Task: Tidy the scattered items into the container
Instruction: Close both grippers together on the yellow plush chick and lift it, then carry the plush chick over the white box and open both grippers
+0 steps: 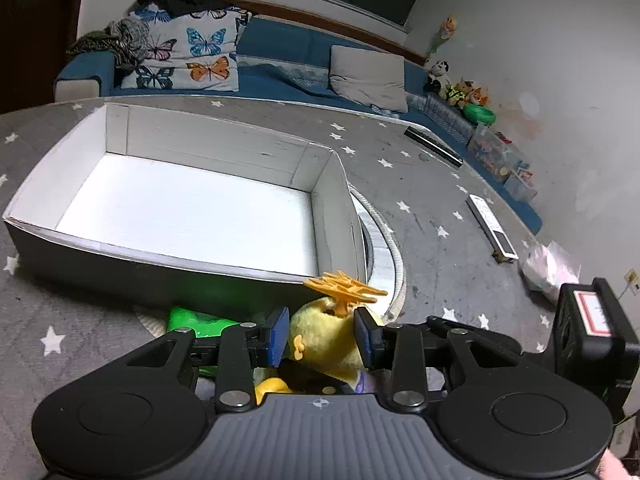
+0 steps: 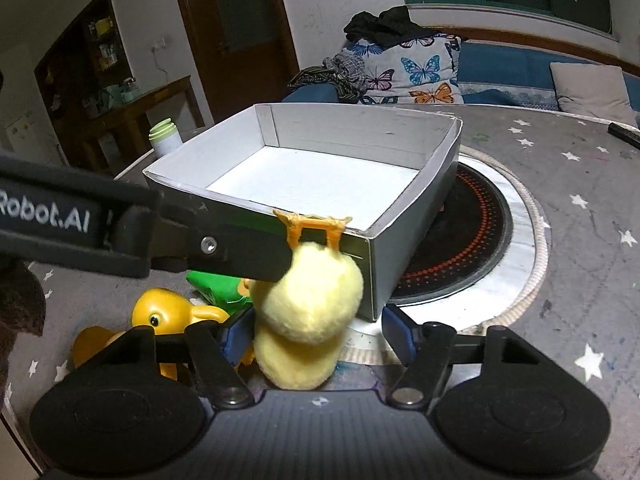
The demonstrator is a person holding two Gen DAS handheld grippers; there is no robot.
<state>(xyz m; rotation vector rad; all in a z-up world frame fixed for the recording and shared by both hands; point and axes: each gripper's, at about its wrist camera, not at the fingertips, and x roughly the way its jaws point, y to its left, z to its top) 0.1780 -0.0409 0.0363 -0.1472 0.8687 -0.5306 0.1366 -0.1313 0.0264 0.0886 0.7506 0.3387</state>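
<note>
A yellow plush chick [image 1: 324, 340] with orange feet [image 1: 344, 284] hangs feet-up between the blue pads of my left gripper [image 1: 321, 336], which is shut on it. This happens just in front of the near wall of the white-lined grey box [image 1: 120, 248], whose inside is bare. In the right wrist view the plush chick [image 2: 312, 304] sits inside the wide gap of my open right gripper [image 2: 318, 334], beside its left pad. The left gripper [image 2: 276, 260] reaches in from the left. A yellow rubber duck [image 2: 168, 312] and a green toy [image 2: 220, 288] lie on the starred cloth beside the box [image 2: 404, 260].
A round black hob [image 2: 468, 240] lies under the box's right end. A white remote [image 1: 492, 228], a black remote [image 1: 434, 146] and a plastic bag [image 1: 552, 266] lie to the right. A green-lidded jar [image 2: 164, 136] stands behind the box, and a blue sofa [image 1: 288, 56] is beyond.
</note>
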